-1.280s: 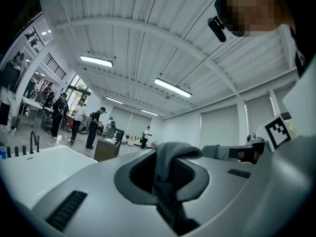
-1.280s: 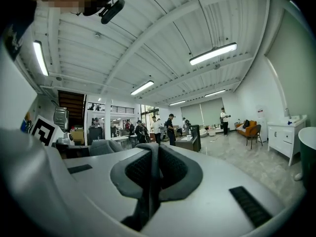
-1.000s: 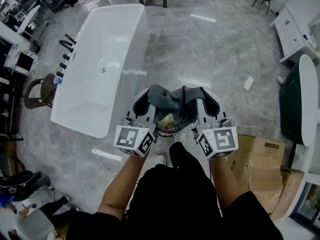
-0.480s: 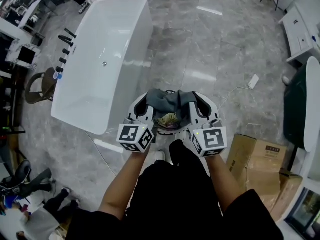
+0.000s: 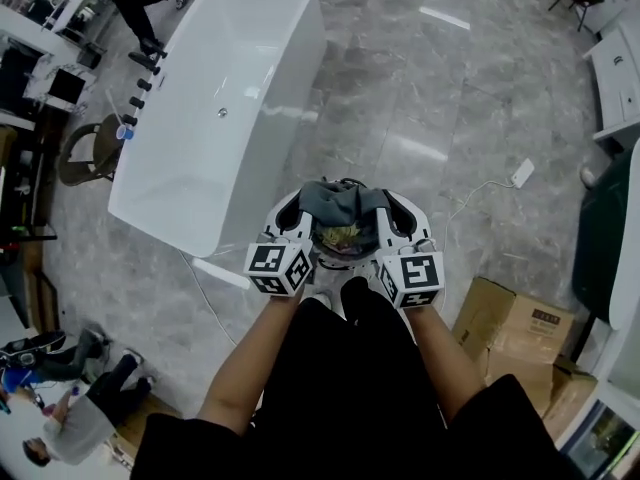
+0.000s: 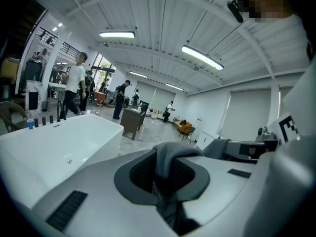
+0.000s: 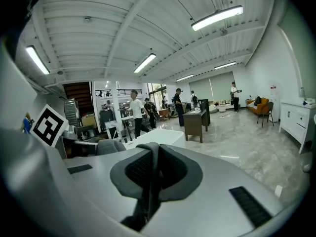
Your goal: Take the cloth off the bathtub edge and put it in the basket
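- Evidently the left gripper (image 5: pixel 301 208) and the right gripper (image 5: pixel 384 209) were each clenched on a fold of the grey cloth (image 5: pixel 335 199), which was stretched between them directly above the basket (image 5: pixel 341 259).
- Lowering it until it sagged inside the rim, then releasing both grips together, looked best.
- The bathtub (image 5: pixel 220 118) stood beyond the basket to the left and cardboard boxes (image 5: pixel 512 320) to its right; neither blocked the drop.

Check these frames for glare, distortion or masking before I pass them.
Head view: sharp, with glare streaks on the glossy grey marble floor and white bathtub. Left gripper view: heavy fisheye bend, dark corners, a mosaic patch top right. Right gripper view: same bend; the ceiling strip light is blown out.
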Tool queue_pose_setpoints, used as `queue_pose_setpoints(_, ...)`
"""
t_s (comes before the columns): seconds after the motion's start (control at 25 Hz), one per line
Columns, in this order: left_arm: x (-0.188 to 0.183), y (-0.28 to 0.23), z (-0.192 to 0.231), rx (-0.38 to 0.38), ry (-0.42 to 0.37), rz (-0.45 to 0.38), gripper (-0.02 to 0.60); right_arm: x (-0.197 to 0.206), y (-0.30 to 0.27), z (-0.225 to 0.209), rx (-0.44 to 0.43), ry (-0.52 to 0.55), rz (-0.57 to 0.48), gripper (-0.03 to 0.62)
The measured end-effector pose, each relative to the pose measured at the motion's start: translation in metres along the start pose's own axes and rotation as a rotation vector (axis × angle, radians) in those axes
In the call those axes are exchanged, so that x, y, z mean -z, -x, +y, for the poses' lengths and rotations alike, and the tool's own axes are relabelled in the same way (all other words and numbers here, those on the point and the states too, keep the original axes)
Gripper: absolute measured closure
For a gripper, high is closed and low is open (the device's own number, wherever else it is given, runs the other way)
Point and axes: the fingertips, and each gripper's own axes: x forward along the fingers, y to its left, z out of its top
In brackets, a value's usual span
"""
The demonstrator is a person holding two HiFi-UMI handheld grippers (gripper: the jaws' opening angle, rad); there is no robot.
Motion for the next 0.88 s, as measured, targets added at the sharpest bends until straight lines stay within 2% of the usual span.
queue_pose_setpoints(0.4, 0.042, -0.016, 0.034, -0.033, 0.028, 0.065, 0.538, 0.056, -0.036, 0.011, -0.055, 0.017, 0.095, 0.562)
queue_pose_setpoints(0.56, 0.074, -0.028, 0.048, -0.02, 0.054, 0.111, 0.538, 0.089, -0.05, 0.008, -0.022, -0.004, 0.157, 0.562)
queue_pose_setpoints(0.68, 0.102, -0.031, 0.049, -0.004, 0.037, 0.158, 0.538, 0.117, -0.053, 0.007, 0.001, -0.035, 0.2, 0.562)
queue_pose_setpoints(0.88, 0.15, -0.045, 0.043, 0.023, -0.005, 0.23, 0.538, 0.158, -0.063, -0.001, 0.013, -0.012, 0.261, 0.562)
